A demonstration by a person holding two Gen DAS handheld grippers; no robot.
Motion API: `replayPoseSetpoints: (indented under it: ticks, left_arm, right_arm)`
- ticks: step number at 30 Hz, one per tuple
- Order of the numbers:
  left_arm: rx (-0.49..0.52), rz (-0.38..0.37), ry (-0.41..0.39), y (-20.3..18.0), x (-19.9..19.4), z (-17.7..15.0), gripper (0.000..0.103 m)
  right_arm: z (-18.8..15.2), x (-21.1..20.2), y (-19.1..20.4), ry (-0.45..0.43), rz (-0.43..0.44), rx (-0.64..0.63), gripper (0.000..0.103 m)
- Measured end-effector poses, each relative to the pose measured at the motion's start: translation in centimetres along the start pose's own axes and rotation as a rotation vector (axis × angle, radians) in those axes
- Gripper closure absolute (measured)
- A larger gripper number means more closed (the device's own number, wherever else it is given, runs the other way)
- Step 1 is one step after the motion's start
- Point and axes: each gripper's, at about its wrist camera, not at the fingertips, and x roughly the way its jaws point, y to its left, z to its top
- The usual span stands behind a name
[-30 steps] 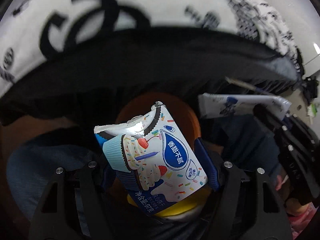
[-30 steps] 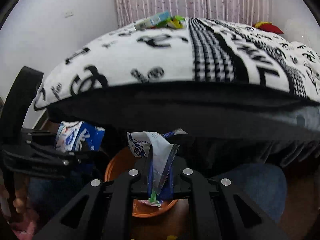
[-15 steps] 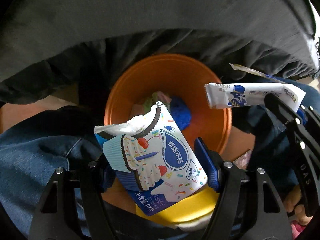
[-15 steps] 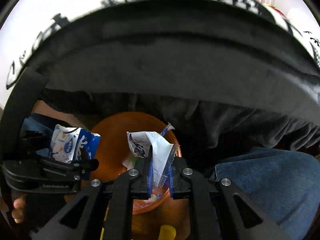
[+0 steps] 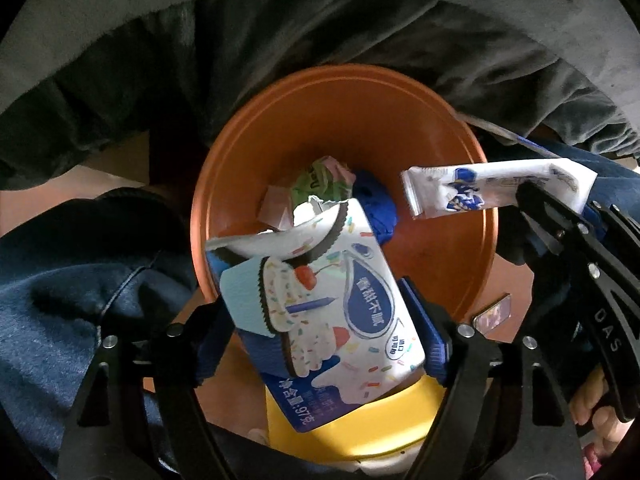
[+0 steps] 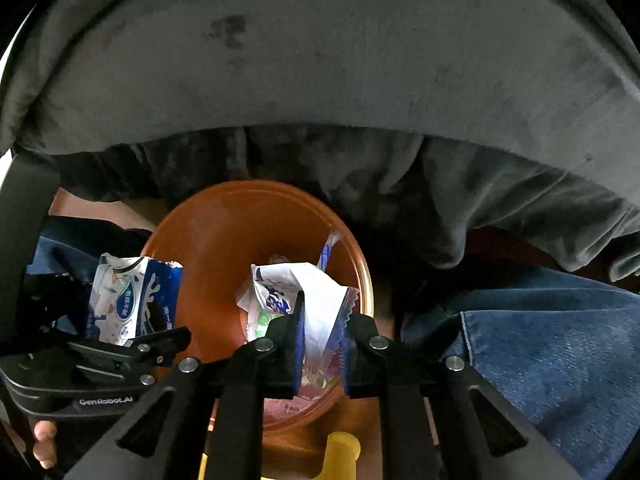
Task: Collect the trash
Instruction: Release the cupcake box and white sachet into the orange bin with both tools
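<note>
Trash is what we hold in both grippers, above an orange bin (image 5: 420, 128) that stands on the floor against a dark grey bedspread (image 6: 320, 80), with blue denim (image 6: 560, 340) at either side. Largest of the pieces is the cookie box (image 5: 320, 300), white and blue with a cupcake picture and its top torn open; our left gripper (image 5: 320, 320) pinches it between the blue pads (image 5: 420, 320), and it hangs over the near rim of the bin. In the right wrist view the same box (image 6: 128, 304) shows at the left, beside the bin. Next in size, the white-and-blue candy wrapper (image 6: 296, 296) is clamped in our right gripper (image 6: 322, 344), whose jaws are pressed onto it, over the bin's near side; from the left wrist it (image 5: 492, 192) pokes across the bin's right rim. Inside the bin lie a crumpled green wrapper (image 5: 320, 180), a blue object (image 5: 376, 204) and a small pinkish scrap (image 5: 272, 210). A yellow object (image 5: 360, 424) sits below the box.
</note>
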Motion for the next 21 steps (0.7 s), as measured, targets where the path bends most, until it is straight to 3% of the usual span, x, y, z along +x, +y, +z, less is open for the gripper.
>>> replayPoseSetpoints:
  ticks: [1, 3, 5, 7, 21]
  left_arm:
    - [-0.006, 0.0, 0.004, 0.1, 0.1, 0.0, 0.025]
    - [-0.015, 0.002, 0.008, 0.3, 0.2, 0.0, 0.024]
    - [-0.021, 0.01, 0.011, 0.5, 0.3, 0.0, 0.019]
    - [-0.025, 0.011, 0.011, 0.6, 0.3, -0.1, 0.017]
    - [-0.044, -0.008, -0.003, 1.2, -0.3, -0.3, 0.015]
  right_arm:
    - [0.1, -0.1, 0.0, -0.007, 0.0, 0.003, 0.065]
    - [0.0, -0.7, 0.0, -0.029, -0.012, 0.01, 0.036]
    - [0.0, -1.1, -0.1, -0.05, -0.018, 0.019, 0.03]
    - [-0.1, -1.2, -0.3, -0.05, -0.016, 0.036, 0.018]
    - [-0.5, -1.8, -0.9, -0.044, 0.014, 0.059, 0.017]
